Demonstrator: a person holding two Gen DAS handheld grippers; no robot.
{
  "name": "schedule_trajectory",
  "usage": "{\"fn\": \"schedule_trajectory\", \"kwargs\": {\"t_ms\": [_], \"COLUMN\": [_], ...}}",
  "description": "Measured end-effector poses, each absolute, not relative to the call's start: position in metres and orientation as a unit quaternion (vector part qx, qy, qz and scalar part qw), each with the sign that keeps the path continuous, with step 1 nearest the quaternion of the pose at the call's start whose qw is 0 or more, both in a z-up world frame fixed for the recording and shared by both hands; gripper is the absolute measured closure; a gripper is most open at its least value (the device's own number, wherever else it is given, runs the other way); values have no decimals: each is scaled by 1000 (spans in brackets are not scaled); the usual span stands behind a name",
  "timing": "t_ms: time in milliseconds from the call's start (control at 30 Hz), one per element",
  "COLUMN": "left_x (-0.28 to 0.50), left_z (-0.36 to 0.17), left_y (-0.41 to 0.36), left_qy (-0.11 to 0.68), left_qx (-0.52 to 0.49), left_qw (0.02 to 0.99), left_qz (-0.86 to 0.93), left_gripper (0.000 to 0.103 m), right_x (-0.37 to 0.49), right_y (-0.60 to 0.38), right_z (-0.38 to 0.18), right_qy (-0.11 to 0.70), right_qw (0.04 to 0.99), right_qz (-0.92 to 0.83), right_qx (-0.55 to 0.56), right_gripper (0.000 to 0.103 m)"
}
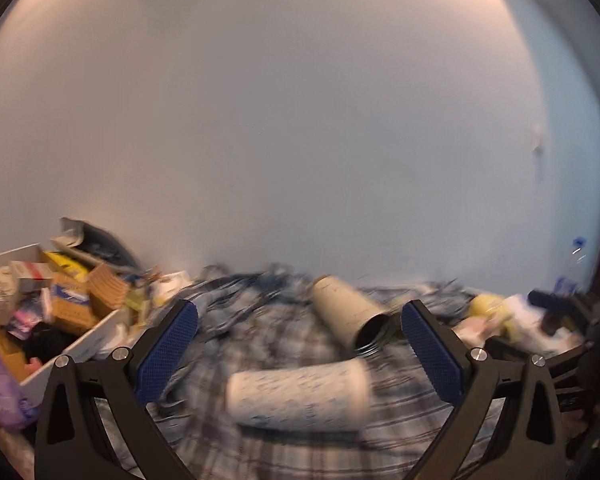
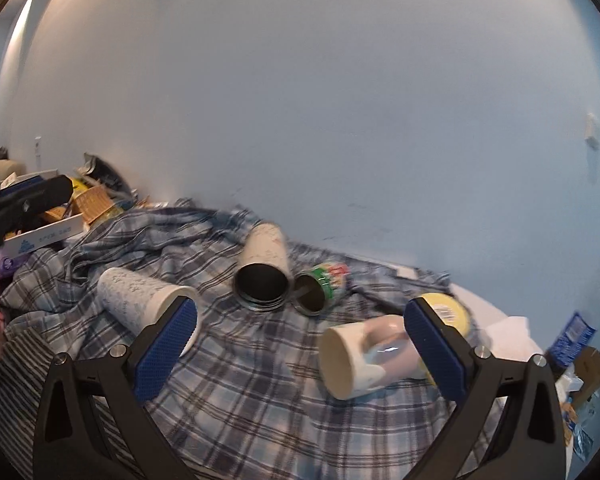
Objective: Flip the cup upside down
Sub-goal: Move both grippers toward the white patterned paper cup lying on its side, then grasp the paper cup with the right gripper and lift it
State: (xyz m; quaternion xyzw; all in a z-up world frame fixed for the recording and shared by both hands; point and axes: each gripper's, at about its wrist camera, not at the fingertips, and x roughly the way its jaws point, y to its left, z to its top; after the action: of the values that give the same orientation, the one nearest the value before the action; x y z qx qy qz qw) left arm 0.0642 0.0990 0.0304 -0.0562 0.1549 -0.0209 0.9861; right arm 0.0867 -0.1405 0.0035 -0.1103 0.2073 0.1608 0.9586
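Nearest the lens in each wrist view are the two blue-padded fingers of that camera's own gripper. The left gripper (image 1: 300, 348) has its fingers spread wide and holds nothing. The right gripper (image 2: 300, 344) is likewise spread wide and empty.

A plaid cloth (image 2: 236, 392) covers the surface, rumpled toward the far edge along the pale wall (image 2: 320, 100).

In the left wrist view, a white patterned cup (image 1: 298, 395) lies on its side between the fingers, blurred. Beyond it a cream tumbler (image 1: 350, 312) also lies on its side, its dark mouth turned toward the right finger.

In the right wrist view, the white patterned cup (image 2: 140, 302) lies on its side at the left of the cloth, partly hidden by the left finger. The cream tumbler (image 2: 266, 268) lies near the middle, mouth toward the camera. Just beside it on the right is a green-labelled can (image 2: 322, 288), also on its side, open end forward. A cream and pink mug (image 2: 366, 354) lies on its side near the right finger, mouth toward the left. A yellow roll (image 2: 452, 312) shows behind that finger.

A white box of mixed packets (image 1: 72, 344) stands at the left edge. A clear bottle with a blue label (image 2: 588, 316) stands at the right edge.
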Motion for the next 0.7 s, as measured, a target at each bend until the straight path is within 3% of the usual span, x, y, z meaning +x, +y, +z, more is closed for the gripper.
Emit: {"fn": "schedule_trajectory", "kwargs": {"t_ms": [200, 400, 700], "left_x": [98, 114, 100], "left_z": [22, 4, 1], "left_y": [132, 135, 125], "left_qy": [265, 330, 324], "left_qx": [-102, -51, -17], "left_qw": [959, 942, 946], "left_qz": [-16, 26, 24], "left_gripper": [0, 0, 0], "right_x": [123, 146, 173], "right_y": [-90, -58, -15], "right_z": [-9, -24, -41], "right_qy": [271, 323, 350], "right_qw": [912, 891, 841], "right_qz": [258, 282, 369], "right_qx": [-170, -150, -185], "right_gripper": [0, 0, 7]}}
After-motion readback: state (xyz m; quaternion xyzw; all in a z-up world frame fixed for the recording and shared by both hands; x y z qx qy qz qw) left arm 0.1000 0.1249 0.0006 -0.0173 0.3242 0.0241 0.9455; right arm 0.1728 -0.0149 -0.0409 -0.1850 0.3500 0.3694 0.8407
